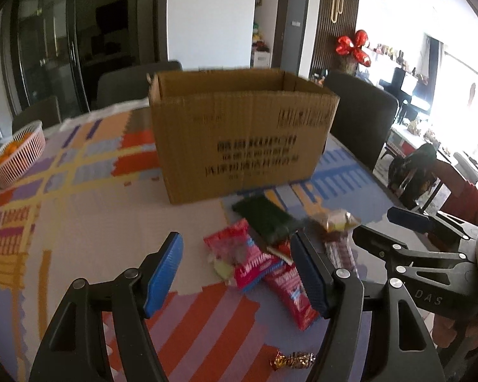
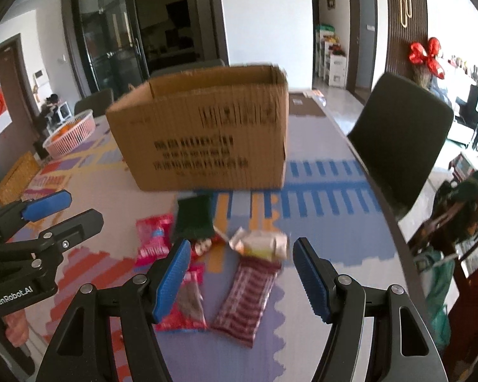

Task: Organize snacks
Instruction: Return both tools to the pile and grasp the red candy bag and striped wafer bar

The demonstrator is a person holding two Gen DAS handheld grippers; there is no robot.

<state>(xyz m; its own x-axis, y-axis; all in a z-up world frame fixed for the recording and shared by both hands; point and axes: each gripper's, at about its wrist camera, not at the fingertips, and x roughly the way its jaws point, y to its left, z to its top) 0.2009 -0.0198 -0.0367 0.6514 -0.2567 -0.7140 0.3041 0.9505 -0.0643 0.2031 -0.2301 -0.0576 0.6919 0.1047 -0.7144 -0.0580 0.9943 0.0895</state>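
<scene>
1. Nearest us, a small gold foil-wrapped candy (image 1: pixel 292 360) lies on the surface under our left tongs (image 1: pixel 237 273), whose blue pads stand apart and released, gripping nothing.
2. Our right tongs (image 2: pixel 239 278) are likewise released, with nothing between the pads.
3. Seen past the left tongs, a pink plastic snack packet (image 1: pixel 239 254) sits in the gap, and a red snack packet (image 1: pixel 294 299) lies partly behind the right-hand pad; neither is touched.
4. Seen past the right tongs, a long maroon striped wrapper (image 2: pixel 248 296) lies in the gap, a crinkled beige and silver snack bag (image 2: pixel 259 243) just beyond it, and the red packet (image 2: pixel 184 305) is partly hidden by the left-hand pad.
5. Further on, a dark green flat packet (image 2: pixel 194 218) lies near the box, with the pink packet (image 2: pixel 153 235) beside it.
6. Behind the pile stands an open brown cardboard box (image 1: pixel 239 133) on the colourful patterned surface (image 1: pixel 89 216).
7. Far left sits a pink plastic basket holding oranges (image 1: pixel 19 156).
</scene>
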